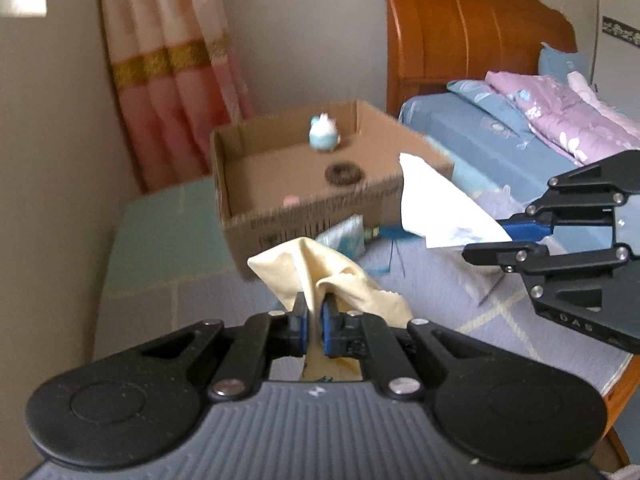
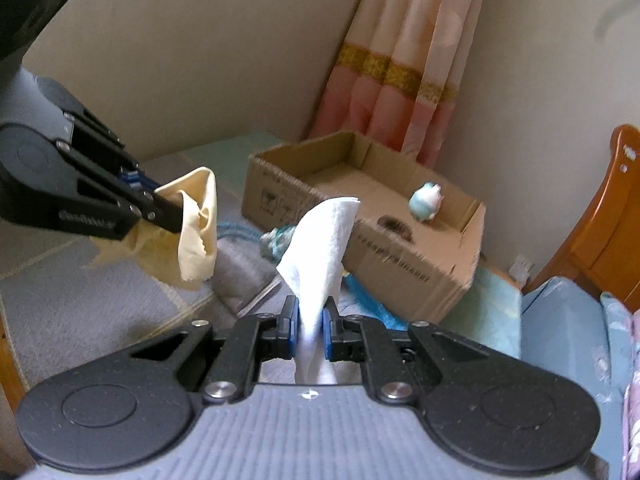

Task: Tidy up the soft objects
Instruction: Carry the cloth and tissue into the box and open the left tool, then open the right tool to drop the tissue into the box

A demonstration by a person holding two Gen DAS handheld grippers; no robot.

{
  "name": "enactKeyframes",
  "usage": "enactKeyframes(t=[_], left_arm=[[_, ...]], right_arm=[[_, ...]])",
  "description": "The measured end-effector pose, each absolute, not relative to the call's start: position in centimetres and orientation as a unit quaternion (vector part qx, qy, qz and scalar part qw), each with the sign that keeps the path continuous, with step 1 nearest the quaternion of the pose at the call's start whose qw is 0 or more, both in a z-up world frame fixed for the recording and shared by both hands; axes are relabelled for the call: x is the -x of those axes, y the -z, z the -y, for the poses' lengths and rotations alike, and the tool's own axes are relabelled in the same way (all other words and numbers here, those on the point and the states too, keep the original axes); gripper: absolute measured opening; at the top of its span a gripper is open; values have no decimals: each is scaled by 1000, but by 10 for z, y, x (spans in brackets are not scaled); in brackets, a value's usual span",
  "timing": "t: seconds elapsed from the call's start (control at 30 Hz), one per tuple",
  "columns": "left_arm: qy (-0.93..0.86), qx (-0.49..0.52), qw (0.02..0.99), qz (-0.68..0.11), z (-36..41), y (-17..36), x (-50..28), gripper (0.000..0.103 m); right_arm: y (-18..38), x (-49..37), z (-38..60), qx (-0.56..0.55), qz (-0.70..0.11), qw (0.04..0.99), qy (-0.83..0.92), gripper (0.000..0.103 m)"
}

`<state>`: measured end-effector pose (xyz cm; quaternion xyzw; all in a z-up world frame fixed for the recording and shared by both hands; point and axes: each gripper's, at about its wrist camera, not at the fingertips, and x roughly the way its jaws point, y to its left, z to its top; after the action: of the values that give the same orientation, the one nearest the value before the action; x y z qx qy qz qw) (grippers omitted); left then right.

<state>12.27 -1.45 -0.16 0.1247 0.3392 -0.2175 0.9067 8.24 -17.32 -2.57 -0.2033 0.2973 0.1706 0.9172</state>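
You have the box [image 1: 320,200] on the bed [image 1: 440,292], ahead of both claws; inside it sit a plush toy [image 1: 324,135] at the back and a ring [image 1: 343,174] nearer you, with the curtain [image 1: 176,80] behind and pillows [image 1: 560,116] at right

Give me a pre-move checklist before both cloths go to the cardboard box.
1. Left gripper shut on pale yellow soft cloth: ok.
2. Right gripper shut on white soft cloth: ok.
3. Open brown cardboard box top unobstructed: ok.
4. Free floor space in box beside small blue-and-white plush toy and dark ring-shaped item: ok.
5. Teal fabric bundle lies in front of box, clear of both cloths: ok.
6. Cloth tails clear of the bed surface: cannot tell.
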Motion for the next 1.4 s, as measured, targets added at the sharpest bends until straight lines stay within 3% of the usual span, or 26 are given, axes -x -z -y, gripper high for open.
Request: enactKeyframes(t=[0.3,0.47,0.5,0.57,0.6,0.63,1.0,1.27,1.33,1.4], left_arm=[[223,-162,919,-281,45,-49,-197,5],[195,-170,928,-270,67,-46,-260,7],[185,-171,932,-259,69,-42,-269,14],[176,-168,934,-263,71,-33,-286,46],[171,-158,932,-277,70,-29,-291,78],[169,-143,932,-286,67,-25,-293,88],[175,-126,923,-320,26,-36,-201,95],[154,-112,933,-305,16,-25,-139,97],[150,-109,930,-316,12,-22,-138,97],[146,-107,929,-322,8,-21,-138,97]], right_arm=[[-11,-121,195,186,-269,933,-150,14],[-23,-148,203,177,-260,940,-135,14],[-24,-152,204,177,-258,941,-132,14],[-25,-159,207,176,-259,941,-126,14],[-25,-163,209,175,-260,941,-124,14],[-25,-167,210,176,-261,941,-122,14],[-20,-201,221,179,-279,938,-103,14],[-16,-273,221,187,-308,930,-74,15],[-9,-290,218,192,-329,922,-63,27],[-2,-298,216,195,-351,914,-61,67]])
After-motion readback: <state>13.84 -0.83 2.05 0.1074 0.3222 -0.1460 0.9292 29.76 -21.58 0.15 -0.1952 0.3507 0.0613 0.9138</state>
